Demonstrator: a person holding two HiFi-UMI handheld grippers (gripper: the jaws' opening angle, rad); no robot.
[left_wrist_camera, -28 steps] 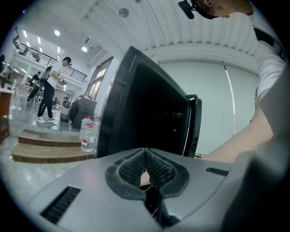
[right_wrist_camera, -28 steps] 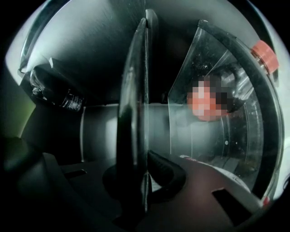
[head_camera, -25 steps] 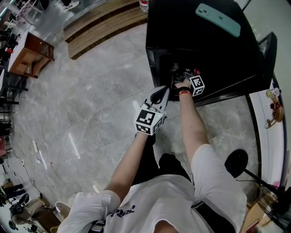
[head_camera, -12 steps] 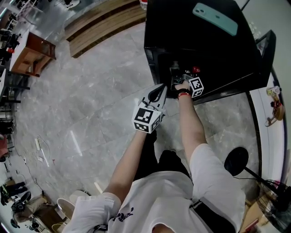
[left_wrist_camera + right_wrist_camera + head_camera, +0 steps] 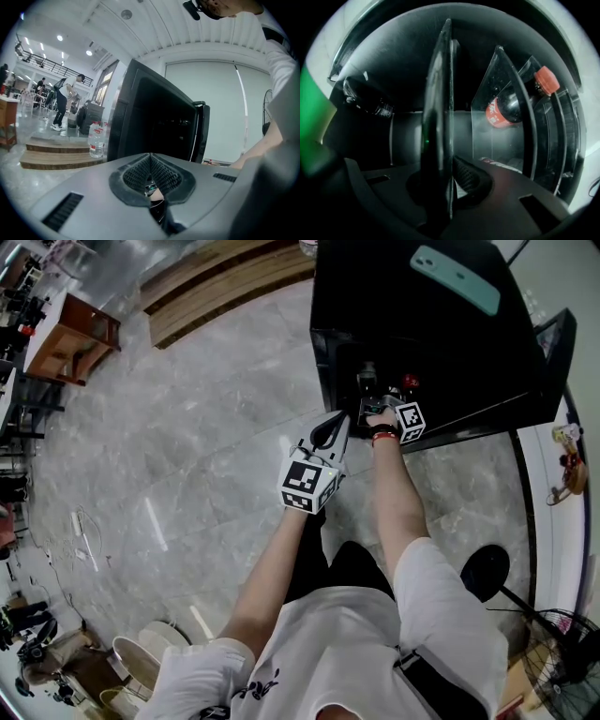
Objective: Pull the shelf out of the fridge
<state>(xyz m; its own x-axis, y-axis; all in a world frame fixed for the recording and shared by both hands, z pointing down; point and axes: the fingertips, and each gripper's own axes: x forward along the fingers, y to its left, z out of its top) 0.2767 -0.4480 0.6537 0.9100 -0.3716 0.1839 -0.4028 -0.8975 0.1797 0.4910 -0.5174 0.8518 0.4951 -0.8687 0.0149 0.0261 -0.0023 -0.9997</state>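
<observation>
**Pull grip on the shelf.** Right gripper (image 5: 449, 185) reaches level into the open black fridge (image 5: 422, 324), its jaws pinching the near edge of the glass shelf (image 5: 438, 93). The shelf lies inside, beside a cola bottle (image 5: 506, 108). This grip suits a straight pull. Left gripper (image 5: 151, 183), jaws together and empty, waits outside at left. Since a second earlier, the right gripper has drawn slightly nearer the person.

Your head view looks steeply down on the black box-shaped fridge (image 5: 422, 334), your left gripper view faces it about level from just outside, and your right gripper view sits inside it, close against the clear flat shelf (image 5: 440, 108).
</observation>
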